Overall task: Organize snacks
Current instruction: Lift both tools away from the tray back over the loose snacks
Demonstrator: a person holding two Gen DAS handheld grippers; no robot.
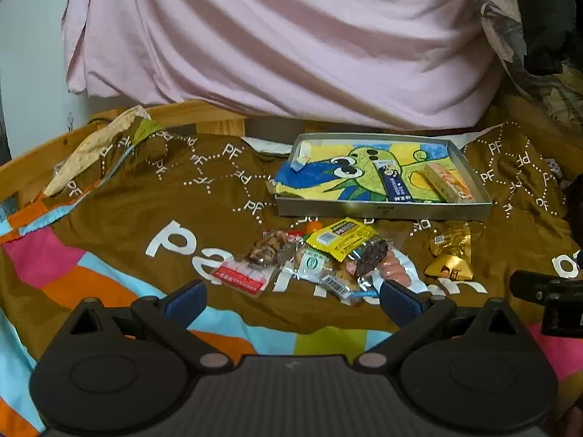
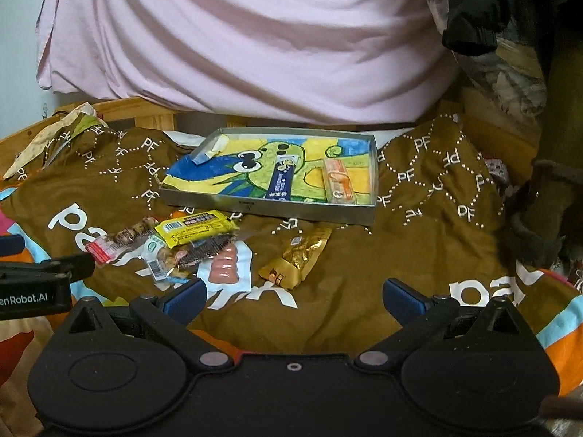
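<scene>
On the far left we have our left gripper, fingers spread wide and holding nothing, low over the brown blanket just short of the snack pile. That pile lies between us and the tray: a red-labelled packet, a yellow packet lying on top of the clear wrappers, and a pink sausage pack at its right edge, beside our right fingertip in that view. Next over, a gold wrapper lies on its own, near the pile but apart from it. Further back, the metal tray already holds a blue stick and an orange bar, side by side on its cartoon lining. Rightmost, our right gripper is spread and empty as well, near the gold wrapper.

We judge the sorting partly done: two snacks trayed, the rest loose. Next we probably need one gripper to close on a single packet, and the overlapping wrappers call for picking the top one cleanly.
</scene>
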